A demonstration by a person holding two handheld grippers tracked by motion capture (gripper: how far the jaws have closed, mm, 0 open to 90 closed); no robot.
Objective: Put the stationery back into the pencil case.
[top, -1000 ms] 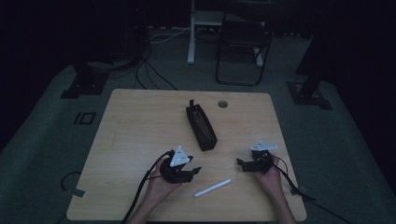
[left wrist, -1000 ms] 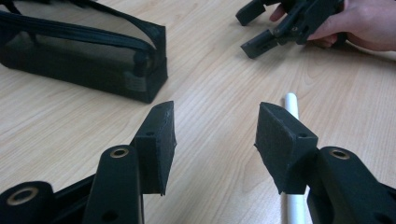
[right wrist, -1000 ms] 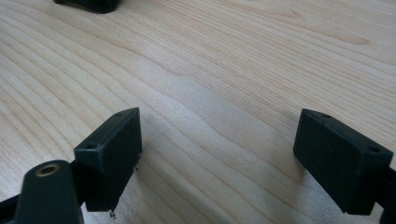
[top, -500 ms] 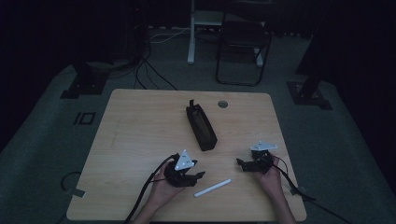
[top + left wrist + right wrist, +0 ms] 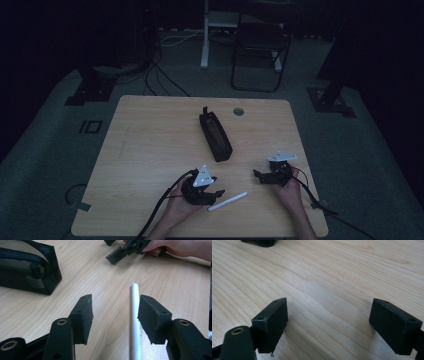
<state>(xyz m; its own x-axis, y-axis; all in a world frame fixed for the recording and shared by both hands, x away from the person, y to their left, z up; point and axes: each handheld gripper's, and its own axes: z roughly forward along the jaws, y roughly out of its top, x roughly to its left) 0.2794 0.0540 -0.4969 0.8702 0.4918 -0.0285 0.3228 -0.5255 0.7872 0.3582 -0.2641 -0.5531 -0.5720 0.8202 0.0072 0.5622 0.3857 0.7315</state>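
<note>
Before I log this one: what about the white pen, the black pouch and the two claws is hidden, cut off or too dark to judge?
- White pen: left gripper view, near end cut off by the bottom edge; whether the right pad touches it is unclear.
- Black pouch: left gripper view, cut by the left and top edges; high view too dim to show its contents.
- Right claw: right gripper view, its open jaws cut off by the bottom and right edges.
- Left claw: high view, too small and dark to show its jaws clearly.

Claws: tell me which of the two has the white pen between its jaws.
The left claw: the white pen lies between its open jaws, close to one pad. The right claw has bare table between its jaws.
</note>
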